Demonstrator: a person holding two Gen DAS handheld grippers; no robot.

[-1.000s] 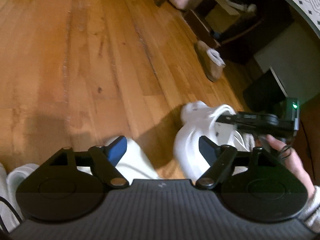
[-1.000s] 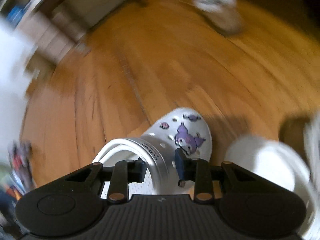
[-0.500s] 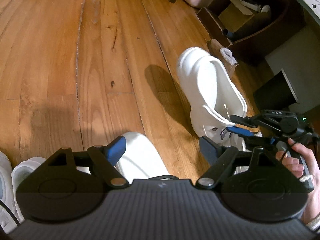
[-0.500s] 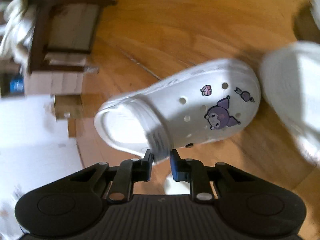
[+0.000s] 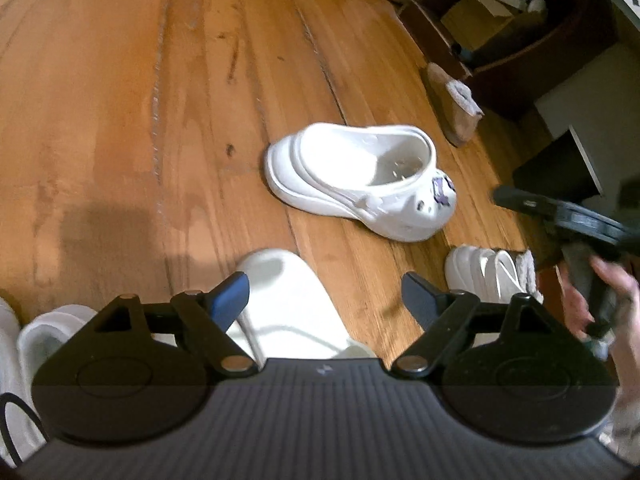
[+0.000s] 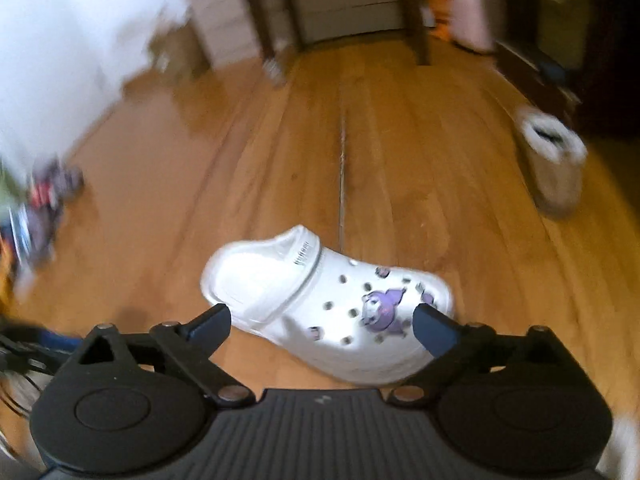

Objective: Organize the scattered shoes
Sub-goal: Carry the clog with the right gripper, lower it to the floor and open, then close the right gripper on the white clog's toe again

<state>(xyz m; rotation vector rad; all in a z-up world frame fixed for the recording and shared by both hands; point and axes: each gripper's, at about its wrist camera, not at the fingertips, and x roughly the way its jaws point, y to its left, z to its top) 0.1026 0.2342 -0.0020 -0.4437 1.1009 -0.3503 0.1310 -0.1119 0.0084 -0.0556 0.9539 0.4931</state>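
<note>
White clog (image 6: 332, 308) free on plank floor (image 6: 400, 160); both grippers' jaws apart, right's just opened.

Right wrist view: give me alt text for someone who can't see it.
A white clog with a purple cartoon charm lies on the wooden floor, just past the right gripper, whose jaws have just been opening and stand wide with nothing gripped. A tan fleece-lined boot sits far right; background furniture is blurred.
</note>
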